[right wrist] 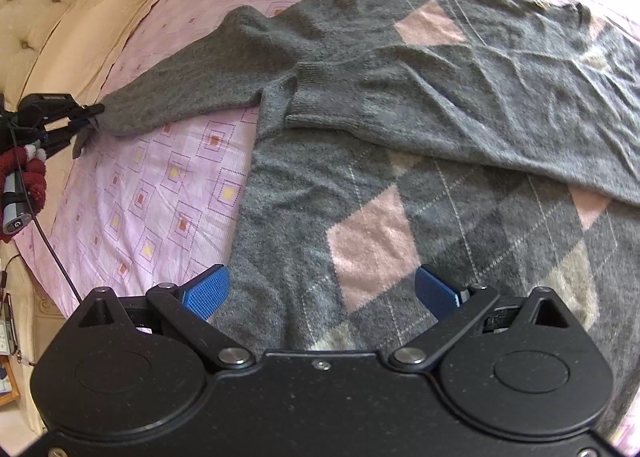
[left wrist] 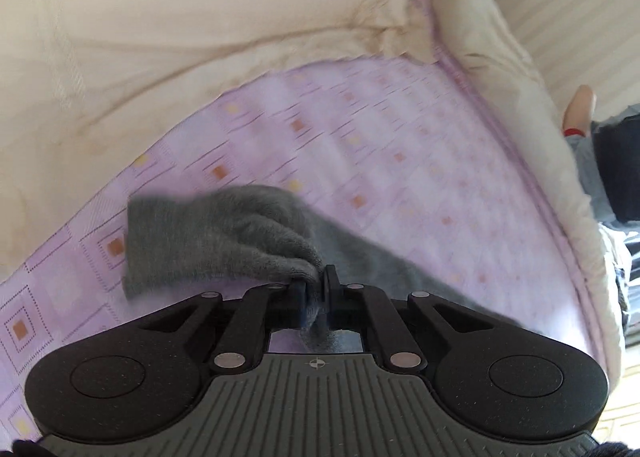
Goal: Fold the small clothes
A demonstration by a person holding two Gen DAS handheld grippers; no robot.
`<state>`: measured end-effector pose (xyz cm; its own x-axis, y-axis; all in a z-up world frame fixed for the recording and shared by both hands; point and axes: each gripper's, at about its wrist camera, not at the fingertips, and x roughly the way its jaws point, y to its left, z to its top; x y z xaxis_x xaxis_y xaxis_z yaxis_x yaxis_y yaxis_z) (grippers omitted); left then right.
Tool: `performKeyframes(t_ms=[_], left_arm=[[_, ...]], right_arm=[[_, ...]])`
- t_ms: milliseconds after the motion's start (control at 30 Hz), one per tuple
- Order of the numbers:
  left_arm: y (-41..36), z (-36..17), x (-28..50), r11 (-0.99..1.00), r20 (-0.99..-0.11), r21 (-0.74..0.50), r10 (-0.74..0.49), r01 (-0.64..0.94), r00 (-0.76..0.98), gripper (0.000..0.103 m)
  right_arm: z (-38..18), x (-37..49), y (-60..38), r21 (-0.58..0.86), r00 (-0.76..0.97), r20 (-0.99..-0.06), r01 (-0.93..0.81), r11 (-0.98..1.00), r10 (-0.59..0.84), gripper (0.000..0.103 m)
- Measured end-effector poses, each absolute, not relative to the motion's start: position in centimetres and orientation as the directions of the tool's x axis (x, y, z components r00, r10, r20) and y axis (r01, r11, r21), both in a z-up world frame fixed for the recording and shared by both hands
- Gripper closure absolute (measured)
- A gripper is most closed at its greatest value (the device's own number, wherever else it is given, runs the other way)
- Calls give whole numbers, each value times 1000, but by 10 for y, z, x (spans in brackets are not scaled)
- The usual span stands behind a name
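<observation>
left tongs (left wrist: 315,287) pinching sweater cuff (left wrist: 224,241), right tongs (right wrist: 322,291) spread above sweater (right wrist: 420,177)

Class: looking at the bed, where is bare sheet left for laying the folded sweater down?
Bare sheet lies between the outstretched sleeve, the sweater body's edge and the bed's side. The sweater covers the rest; the quilt crowds the head end.

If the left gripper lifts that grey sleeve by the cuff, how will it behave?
Likely floppy: the sleeve already bunches where the left gripper pinches its cuff. Probably light, being thin knit. It may drag the sweater along the bedsheet.
</observation>
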<state>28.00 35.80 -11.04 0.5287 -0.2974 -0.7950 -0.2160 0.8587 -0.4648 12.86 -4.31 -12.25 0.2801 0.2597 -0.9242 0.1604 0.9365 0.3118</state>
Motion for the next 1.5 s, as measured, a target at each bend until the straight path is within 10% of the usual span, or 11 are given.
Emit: performKeyframes(t_ms=[533, 967, 1200, 1500], left_arm=[[114, 24, 234, 869, -675, -288, -483, 402, 559, 96], [-126, -71, 165, 711, -791, -257, -544, 655, 279, 90], [-138, -76, 139, 607, -805, -166, -538, 777, 249, 69], [-46, -89, 189, 769, -845, -94, -398, 632, 358, 67]], right_arm=[[-134, 63, -104, 402, 351, -884, 232, 886, 310, 3], [-136, 15, -179, 387, 379, -892, 359, 849, 246, 3], [-138, 12, -198, 372, 386, -896, 390, 842, 217, 3], [-134, 40, -209, 288, 407, -906, 387, 876, 117, 3]])
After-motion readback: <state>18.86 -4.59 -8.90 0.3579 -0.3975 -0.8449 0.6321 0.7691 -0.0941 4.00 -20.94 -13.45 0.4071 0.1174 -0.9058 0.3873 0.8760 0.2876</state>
